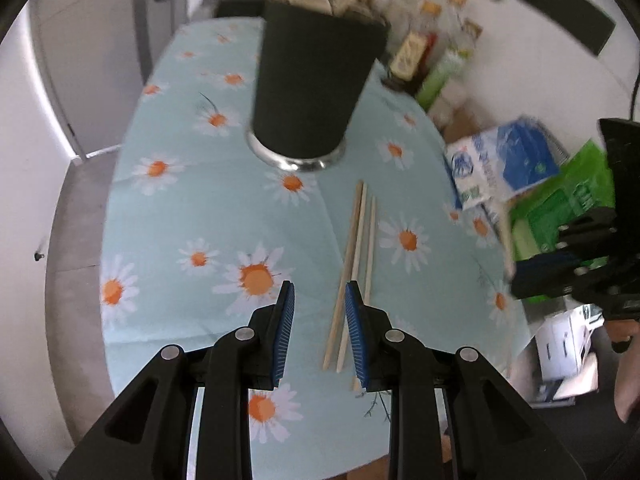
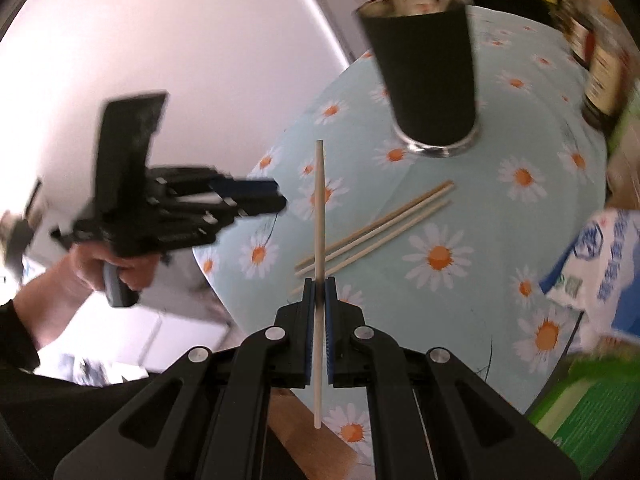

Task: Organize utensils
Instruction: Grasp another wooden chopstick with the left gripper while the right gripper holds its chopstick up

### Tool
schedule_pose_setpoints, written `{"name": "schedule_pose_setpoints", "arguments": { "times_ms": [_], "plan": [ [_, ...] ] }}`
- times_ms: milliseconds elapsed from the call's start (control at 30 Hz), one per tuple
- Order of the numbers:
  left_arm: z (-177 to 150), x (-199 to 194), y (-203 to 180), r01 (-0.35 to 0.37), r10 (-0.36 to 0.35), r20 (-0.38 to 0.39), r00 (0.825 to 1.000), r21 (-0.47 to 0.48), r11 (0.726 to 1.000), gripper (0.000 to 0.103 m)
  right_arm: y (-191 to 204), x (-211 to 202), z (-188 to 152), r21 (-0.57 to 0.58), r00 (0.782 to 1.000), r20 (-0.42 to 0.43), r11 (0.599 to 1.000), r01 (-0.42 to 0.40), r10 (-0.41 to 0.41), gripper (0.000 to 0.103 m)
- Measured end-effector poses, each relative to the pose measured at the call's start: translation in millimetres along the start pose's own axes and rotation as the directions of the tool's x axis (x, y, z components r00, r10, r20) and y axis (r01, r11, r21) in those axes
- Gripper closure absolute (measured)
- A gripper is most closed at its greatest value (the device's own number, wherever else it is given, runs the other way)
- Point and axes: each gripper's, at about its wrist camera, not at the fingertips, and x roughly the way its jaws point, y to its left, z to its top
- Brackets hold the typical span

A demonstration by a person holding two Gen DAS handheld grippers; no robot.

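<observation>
Right gripper is pinching 1 chopstick between its blue pads, jaws pressed tight on it. The stick is running lengthwise along the fingers, tip sticking out ahead and the tail end poking back below the pads. It is being held above the table, crossing over the 3 loose chopsticks in the right wrist view.

Left gripper is hanging over the daisy tablecloth, jaws partly spread, nothing between the pads. The 3 loose chopsticks are lying flat on the cloth side by side, their near ends passing just beside the left gripper's right finger. In the right wrist view a hand is gripping the left gripper's handle off the table edge.

Black cup with a metal base is standing upright on the cloth beyond the chopsticks, well apart from both grippers. Bottles and cartons are crowding the far and right side, blurred.
</observation>
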Motion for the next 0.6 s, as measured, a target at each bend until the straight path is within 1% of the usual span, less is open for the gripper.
{"name": "schedule_pose_setpoints", "arguments": {
  "times_ms": [100, 167, 233, 300, 367, 467, 500, 600],
  "plan": [
    [10, 22, -7, 0.011, -0.008, -0.073, 0.997, 0.043, 0.999, 0.078, -10, -9, -2, 0.055, 0.998, 0.055, 0.998, -0.035, 0.032, 0.097],
    [15, 37, -11, 0.022, -0.012, -0.123, 0.992, 0.084, 0.996, 0.078, -17, -13, -4, 0.093, 0.996, 0.083, 0.995, -0.038, 0.03, 0.097],
    [19, 51, -13, 0.012, 0.006, -0.155, 0.988, 0.117, 0.993, 0.078, -25, -16, -8, 0.132, 0.995, 0.101, 0.991, -0.038, 0.025, 0.097],
    [23, 60, -16, 0.011, 0.017, -0.179, 0.984, 0.15, 0.989, 0.078, -32, -20, -13, 0.168, 0.993, 0.119, 0.985, -0.038, 0.018, 0.097],
    [28, 69, -17, 0.013, 0.023, -0.204, 0.979, 0.172, 0.985, 0.078, -39, -22, -18, 0.202, 0.99, 0.138, 0.977, -0.07, 0.043, 0.097],
    [33, 81, -20, -0.024, 0.071, -0.218, 0.973, 0.21, 0.977, 0.079, -45, -25, -24, 0.23, 0.988, 0.154, 0.971, -0.061, 0.026, 0.097],
    [35, 85, -21, -0.022, 0.073, -0.231, 0.97, 0.216, 0.976, 0.08, -48, -26, -25, 0.242, 0.987, 0.159, 0.968, -0.063, 0.025, 0.097],
    [40, 91, -24, 0.009, 0.048, -0.253, 0.966, 0.22, 0.975, 0.08, -52, -27, -30, 0.262, 0.986, 0.167, 0.963, -0.062, 0.018, 0.097]
  ]
}}
